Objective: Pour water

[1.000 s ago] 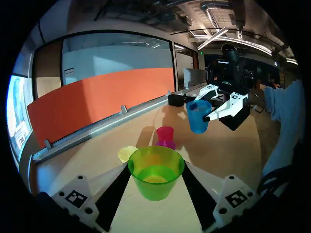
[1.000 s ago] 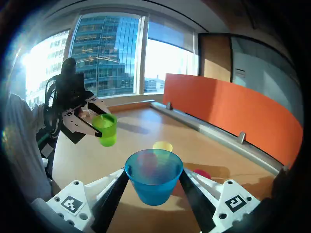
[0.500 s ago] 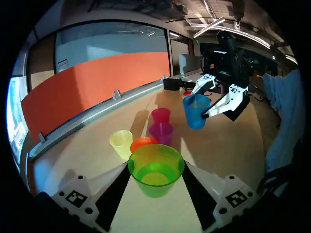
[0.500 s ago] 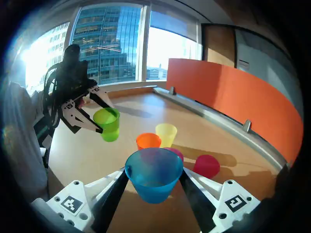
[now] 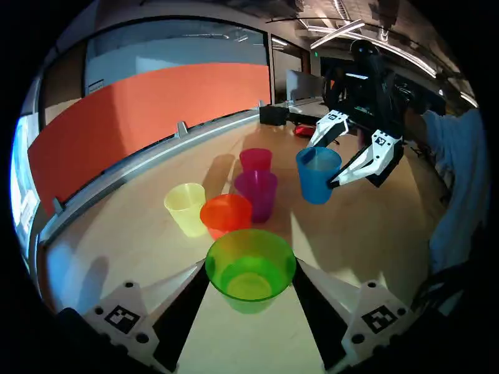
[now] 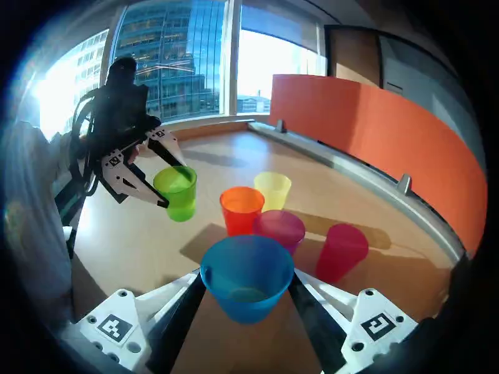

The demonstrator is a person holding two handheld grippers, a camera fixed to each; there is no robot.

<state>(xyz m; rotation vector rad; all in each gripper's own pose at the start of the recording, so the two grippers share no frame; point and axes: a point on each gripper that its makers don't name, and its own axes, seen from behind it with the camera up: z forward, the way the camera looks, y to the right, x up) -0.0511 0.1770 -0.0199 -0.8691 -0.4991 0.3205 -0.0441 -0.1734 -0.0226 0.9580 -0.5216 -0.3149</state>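
Clenching a green cup [image 5: 251, 270] between both fingers of the left hand-held gripper [image 5: 249, 277], at 6 o'clock in the left gripper view, off the tabletop [image 5: 355, 224]. Possibly a little liquid at its bottom; hard to tell. Grasping a blue cup [image 5: 317, 177] likewise with the right hand-held gripper [image 5: 323, 167], at 1 o'clock. Standing clustered around 12 o'clock: yellow cup [image 5: 185, 209], orange cup [image 5: 226, 215], purple cup [image 5: 256, 194], pink cup [image 5: 256, 159].

The left gripper [image 5: 249, 268] and the right gripper [image 6: 246, 275] have white fingers [image 5: 156, 299], black inner strips, square black-and-white markers [image 5: 121, 316] and dark screws. The sleeve [image 5: 458, 156] is pale blue.
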